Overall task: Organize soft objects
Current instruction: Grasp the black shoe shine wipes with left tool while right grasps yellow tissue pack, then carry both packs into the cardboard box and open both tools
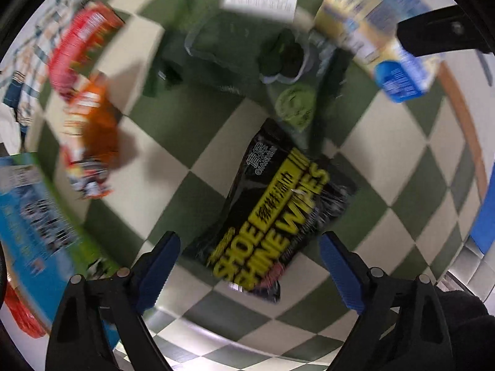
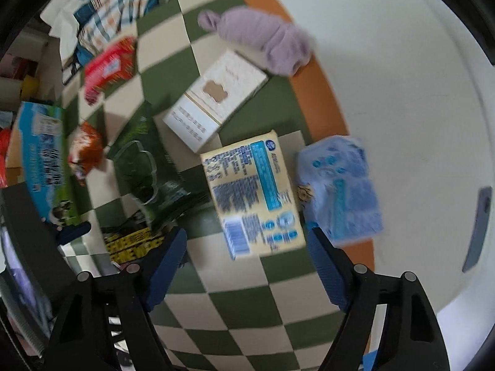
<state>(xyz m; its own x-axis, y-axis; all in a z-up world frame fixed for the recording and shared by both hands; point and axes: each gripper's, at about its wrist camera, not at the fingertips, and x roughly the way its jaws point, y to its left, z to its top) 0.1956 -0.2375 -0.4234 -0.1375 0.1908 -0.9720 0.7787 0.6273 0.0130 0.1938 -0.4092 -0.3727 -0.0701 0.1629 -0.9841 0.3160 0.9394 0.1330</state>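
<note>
My left gripper (image 1: 249, 241) is open above a black and yellow shoe shine wipes pack (image 1: 272, 213) that lies between its blue fingers. Behind it lie a dark green clear pouch (image 1: 247, 52), an orange snack bag (image 1: 89, 142) and a red pack (image 1: 83, 49). My right gripper (image 2: 246, 241) is open over a cream and blue tissue pack (image 2: 253, 194). A light blue pack (image 2: 340, 188) lies to its right, a white box (image 2: 216, 99) and a lilac cloth (image 2: 266, 40) behind. The wipes pack (image 2: 133, 241) shows at the left.
Everything lies on a green and cream checked cloth (image 1: 173, 160) with an orange border (image 2: 315, 92). A blue and green carton (image 1: 31, 225) stands at the left. A plaid cloth (image 2: 117, 3) lies at the far left corner. White floor (image 2: 402, 92) lies to the right.
</note>
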